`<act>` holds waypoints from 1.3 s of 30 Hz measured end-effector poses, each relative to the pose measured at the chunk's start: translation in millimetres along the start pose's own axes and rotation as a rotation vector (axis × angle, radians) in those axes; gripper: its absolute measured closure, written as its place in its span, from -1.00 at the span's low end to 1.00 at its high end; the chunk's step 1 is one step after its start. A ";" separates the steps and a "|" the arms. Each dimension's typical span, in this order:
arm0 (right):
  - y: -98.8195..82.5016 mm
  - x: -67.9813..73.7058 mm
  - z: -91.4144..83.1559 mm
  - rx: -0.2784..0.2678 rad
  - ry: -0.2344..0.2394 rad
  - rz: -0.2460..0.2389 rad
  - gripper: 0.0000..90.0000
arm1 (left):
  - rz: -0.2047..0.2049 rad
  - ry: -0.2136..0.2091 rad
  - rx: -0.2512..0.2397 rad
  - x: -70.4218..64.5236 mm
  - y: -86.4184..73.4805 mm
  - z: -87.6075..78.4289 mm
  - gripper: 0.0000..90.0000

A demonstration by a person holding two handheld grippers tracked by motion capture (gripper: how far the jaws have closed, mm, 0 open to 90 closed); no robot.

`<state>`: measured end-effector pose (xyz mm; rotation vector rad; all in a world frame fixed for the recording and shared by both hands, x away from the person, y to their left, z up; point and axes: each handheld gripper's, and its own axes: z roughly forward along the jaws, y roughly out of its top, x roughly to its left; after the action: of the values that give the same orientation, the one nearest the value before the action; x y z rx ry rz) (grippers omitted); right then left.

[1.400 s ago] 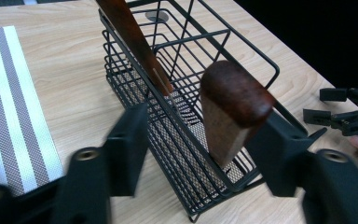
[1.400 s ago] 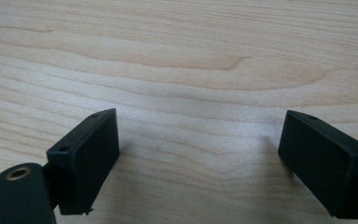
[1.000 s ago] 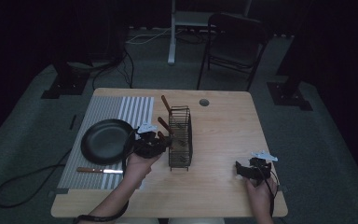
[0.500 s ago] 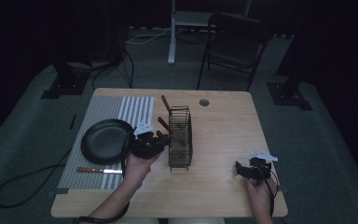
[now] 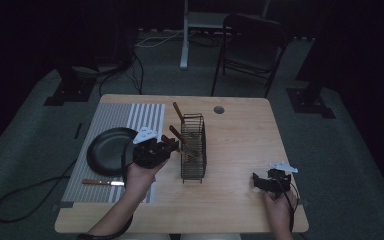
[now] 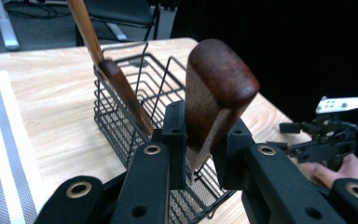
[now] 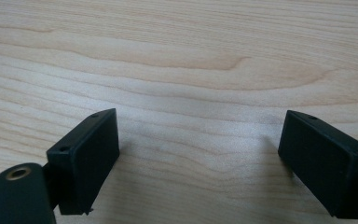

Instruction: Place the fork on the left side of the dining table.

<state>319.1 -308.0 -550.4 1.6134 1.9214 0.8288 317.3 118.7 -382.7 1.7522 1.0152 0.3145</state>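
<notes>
By wire basket [image 5: 193,147], left gripper [image 6: 200,140] clamps wooden handle [image 6: 216,93]; right gripper [image 7: 198,158] agape.

No legible text or labels anywhere

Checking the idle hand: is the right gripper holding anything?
No, the right gripper has its jaws spread wide over bare table.

The table [image 5: 240,150] was viewed from above and in front. The wire basket [image 6: 135,107] was seen closely along the left gripper's jaws; bare tabletop was seen closely along the right's.
</notes>
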 end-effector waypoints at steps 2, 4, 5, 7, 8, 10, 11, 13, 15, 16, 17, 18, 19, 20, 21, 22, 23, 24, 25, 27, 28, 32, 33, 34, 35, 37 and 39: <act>0.0 -0.1 0.0 -0.001 0.000 -0.001 -0.73 | 0.002 -0.003 -0.012 0.0 4.1 -3.5 0.71; 0.0 0.0 0.0 0.000 0.000 0.000 -0.73 | -0.012 -0.013 -0.029 1.8 9.4 -6.8 0.71; 0.0 0.0 0.0 0.000 0.000 0.000 -0.73 | -0.016 -0.016 -0.031 2.8 12.5 -7.9 0.71; 0.0 0.0 0.0 0.000 0.000 0.000 -0.73 | -0.022 -0.020 -0.046 4.9 18.1 -9.3 0.71; 0.0 0.0 0.0 0.000 0.000 0.000 -0.73 | -0.026 -0.019 -0.051 5.6 20.9 -9.7 0.71; 0.0 0.0 0.0 0.000 0.000 0.000 -0.73 | -0.021 -0.016 -0.057 6.4 26.1 -9.9 0.71; 0.0 0.0 0.0 0.000 0.000 0.000 -0.73 | -0.019 -0.011 -0.063 6.7 28.6 -9.9 0.71; 0.0 0.0 0.0 0.000 0.000 0.000 -0.73 | -0.016 -0.014 -0.070 7.6 34.4 -9.9 0.71; 0.0 0.0 0.0 0.000 0.000 0.000 -0.73 | -0.026 -0.016 -0.091 9.1 40.8 -10.3 0.71; 0.0 0.0 0.0 0.000 0.000 0.000 -0.73 | -0.023 -0.014 -0.097 9.6 44.2 -10.2 0.71; 0.0 0.0 0.0 0.000 0.000 0.000 -0.73 | -0.021 -0.007 -0.105 10.1 47.4 -10.1 0.71; 0.0 0.0 0.0 0.000 0.000 0.000 -0.73 | -0.019 -0.010 -0.106 11.2 50.8 -9.9 0.71; 0.0 0.0 0.0 0.000 0.000 0.000 -0.73 | -0.019 -0.005 -0.111 12.5 53.7 -9.9 0.71; 0.0 0.0 0.0 0.000 0.000 0.000 -0.73 | -0.019 -0.003 -0.115 13.9 56.8 -10.0 0.71; 0.0 0.0 0.0 0.000 0.000 0.000 -0.73 | -0.024 -0.004 -0.119 16.1 59.6 -10.3 0.71; 0.0 0.0 0.0 0.000 0.000 0.000 -0.73 | -0.028 0.002 -0.128 18.3 62.0 -11.0 0.71; 0.0 0.0 0.0 0.000 0.000 0.000 -0.73 | -0.027 0.003 -0.131 20.6 64.6 -11.4 0.71; 0.0 0.0 0.0 0.000 0.000 0.000 -0.73 | -0.032 0.009 -0.139 23.3 66.8 -12.0 0.71; 0.0 0.0 0.0 0.000 0.000 0.000 -0.73 | -0.036 0.014 -0.148 26.3 68.9 -12.6 0.71; 0.0 0.0 0.0 0.000 0.000 0.000 -0.73 | -0.040 0.023 -0.158 32.6 72.8 -13.8 0.71; 0.0 0.0 0.0 0.000 0.000 0.000 -0.73 | -0.050 0.026 -0.168 35.7 74.4 -14.1 0.71; 0.0 0.0 0.0 0.000 0.000 0.000 -0.73 | -0.060 0.035 -0.172 48.9 79.2 -13.8 0.71; 0.0 0.1 0.1 -0.001 -0.001 0.000 -0.73 | -0.066 0.044 -0.174 52.2 79.4 -13.6 0.71; 0.0 0.0 0.1 -0.001 0.000 0.000 -0.73 | -0.065 0.052 -0.169 55.8 79.7 -13.6 0.71; 0.0 0.1 0.1 -0.001 0.000 0.000 -0.73 | -0.073 0.055 -0.170 59.4 79.6 -13.7 0.71; 0.0 0.1 0.1 -0.001 0.000 0.000 -0.73 | -0.075 0.073 -0.163 66.1 79.5 -14.1 0.71; -0.1 0.0 0.1 -0.001 0.000 -0.001 -0.73 | -0.078 0.087 -0.157 73.1 79.1 -15.3 0.71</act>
<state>319.1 -308.0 -550.5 1.6120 1.9208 0.8294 390.2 175.8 -325.6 1.5648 1.0887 0.4127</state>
